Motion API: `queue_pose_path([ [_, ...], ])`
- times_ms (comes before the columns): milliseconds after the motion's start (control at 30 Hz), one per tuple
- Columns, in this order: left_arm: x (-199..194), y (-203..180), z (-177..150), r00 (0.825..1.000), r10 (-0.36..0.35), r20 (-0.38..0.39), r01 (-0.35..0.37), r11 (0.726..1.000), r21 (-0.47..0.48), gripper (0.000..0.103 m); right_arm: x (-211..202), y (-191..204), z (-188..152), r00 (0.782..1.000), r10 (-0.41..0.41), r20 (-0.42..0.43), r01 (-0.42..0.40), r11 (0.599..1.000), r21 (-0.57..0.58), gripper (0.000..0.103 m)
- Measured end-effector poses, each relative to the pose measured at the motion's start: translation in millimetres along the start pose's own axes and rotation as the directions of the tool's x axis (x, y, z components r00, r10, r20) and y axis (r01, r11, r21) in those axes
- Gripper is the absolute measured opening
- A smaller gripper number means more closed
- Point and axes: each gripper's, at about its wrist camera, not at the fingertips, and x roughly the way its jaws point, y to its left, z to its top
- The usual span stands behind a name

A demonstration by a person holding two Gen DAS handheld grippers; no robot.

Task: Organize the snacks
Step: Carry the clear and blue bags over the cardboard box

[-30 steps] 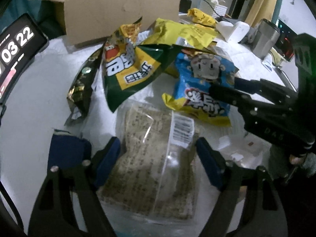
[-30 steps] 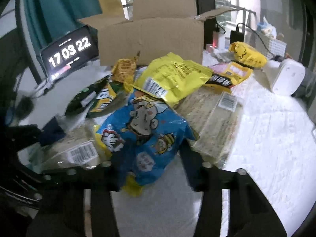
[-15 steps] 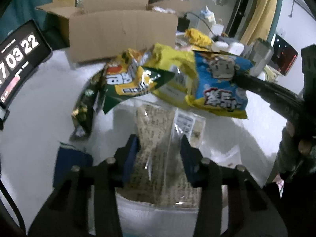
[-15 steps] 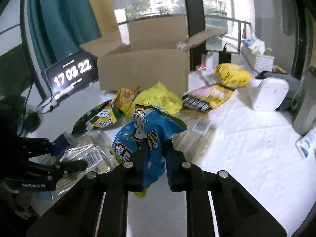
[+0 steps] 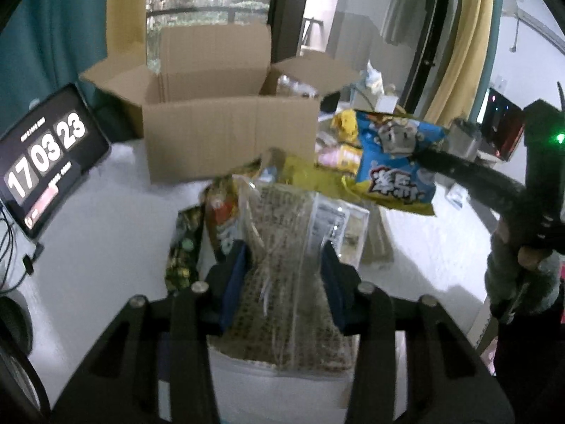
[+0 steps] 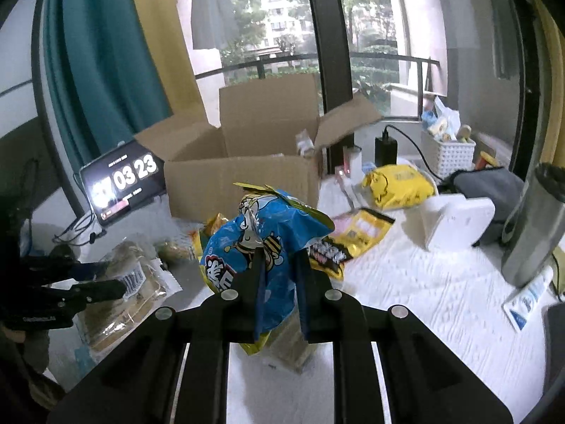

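My left gripper (image 5: 284, 259) is shut on a clear pack of brown crackers (image 5: 289, 265) and holds it above the white table; the pack also shows in the right wrist view (image 6: 130, 282). My right gripper (image 6: 279, 263) is shut on a blue snack bag (image 6: 263, 243) with cartoon print, lifted off the table; the bag shows at the right of the left wrist view (image 5: 395, 166). An open cardboard box (image 5: 229, 141) stands behind the snack pile, also in the right wrist view (image 6: 247, 173). Green and yellow snack bags (image 5: 212, 219) lie under the crackers.
A tablet clock (image 5: 42, 162) stands at the left of the box. A yellow bag (image 6: 399, 183), a yellow-black pack (image 6: 349, 240), a white device (image 6: 455, 219), a steel tumbler (image 6: 529, 233) and a white basket (image 6: 445, 152) are on the right.
Both grippers have closed on their packs and lifted them off the table. The views have risen, so the box now shows its open top.
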Motion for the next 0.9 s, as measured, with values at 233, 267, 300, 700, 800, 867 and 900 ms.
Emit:
queue_pose_path([
  [233,-8,14,30,0.997,0.031,0.07,-0.031,1.0,0.001,0.043,5,4,30,0.999,0.024,0.046,-0.022,0.999,-0.033,0.017],
  [267,-8,17,36,0.996,0.043,0.08,-0.043,0.999,0.005,0.043,6,5,33,0.998,0.026,0.049,-0.024,0.999,-0.037,0.017],
  [300,-8,20,41,0.994,0.057,0.091,-0.058,0.998,0.01,0.043,8,6,37,0.998,0.028,0.054,-0.025,0.999,-0.043,0.017],
  [700,7,47,98,0.979,0.105,0.176,-0.11,0.994,0.02,0.043,44,7,88,0.995,0.035,0.094,-0.028,0.997,-0.078,0.017],
  [800,14,57,113,0.974,0.109,0.197,-0.113,0.993,0.013,0.043,56,6,101,0.994,0.035,0.1,-0.027,0.996,-0.079,0.017],
  [867,19,64,124,0.971,0.112,0.21,-0.116,0.993,0.008,0.043,65,6,109,0.994,0.036,0.105,-0.028,0.996,-0.082,0.017],
  [900,22,66,128,0.97,0.112,0.216,-0.116,0.993,0.006,0.043,69,6,113,0.994,0.035,0.107,-0.027,0.996,-0.083,0.017],
])
